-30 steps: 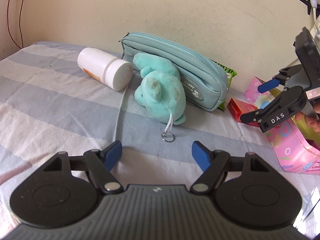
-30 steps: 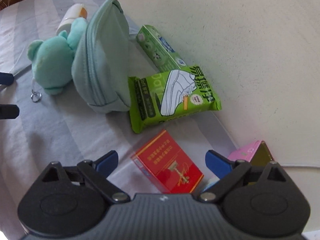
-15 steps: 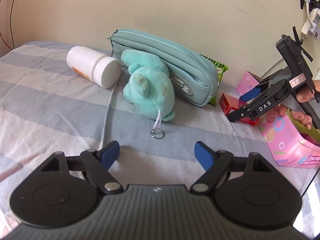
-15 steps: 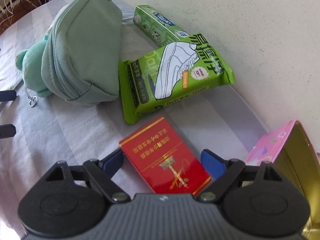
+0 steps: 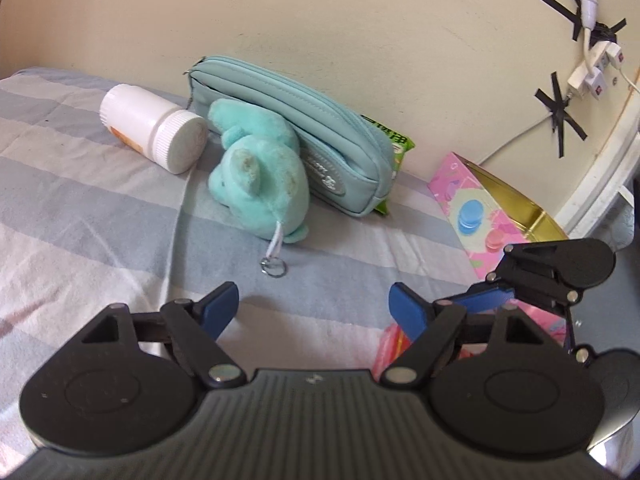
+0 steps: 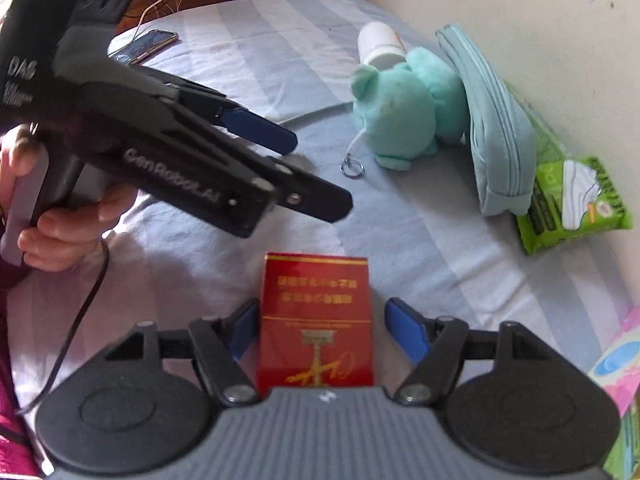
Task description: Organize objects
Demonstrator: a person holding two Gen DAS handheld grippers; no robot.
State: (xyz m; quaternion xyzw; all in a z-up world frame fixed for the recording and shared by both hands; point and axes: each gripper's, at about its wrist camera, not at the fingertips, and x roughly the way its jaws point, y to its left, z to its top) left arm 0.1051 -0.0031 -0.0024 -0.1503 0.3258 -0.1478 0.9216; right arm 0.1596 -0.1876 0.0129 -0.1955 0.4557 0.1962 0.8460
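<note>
A red box (image 6: 316, 320) lies on the striped sheet between the fingers of my right gripper (image 6: 322, 326). The jaws are open, with a gap on the right side. My left gripper (image 5: 314, 306) is open and empty, hovering above the sheet in front of a teal plush toy (image 5: 260, 188) with a key ring (image 5: 273, 268). Behind the plush lie a teal zip pouch (image 5: 296, 128) and a white bottle (image 5: 154, 128) on its side. The left gripper also shows in the right wrist view (image 6: 260, 130).
A green wipes pack (image 6: 576, 200) lies by the wall behind the pouch. An open pink tin (image 5: 488, 216) with a gold inside stands at the right. A phone (image 6: 144, 44) lies at the sheet's far edge. Cables and plugs hang on the wall (image 5: 592, 76).
My right gripper has swung round with the red box between its fingers, moving away from the wall toward my left gripper. My left gripper has moved a little nearer to the plush.
</note>
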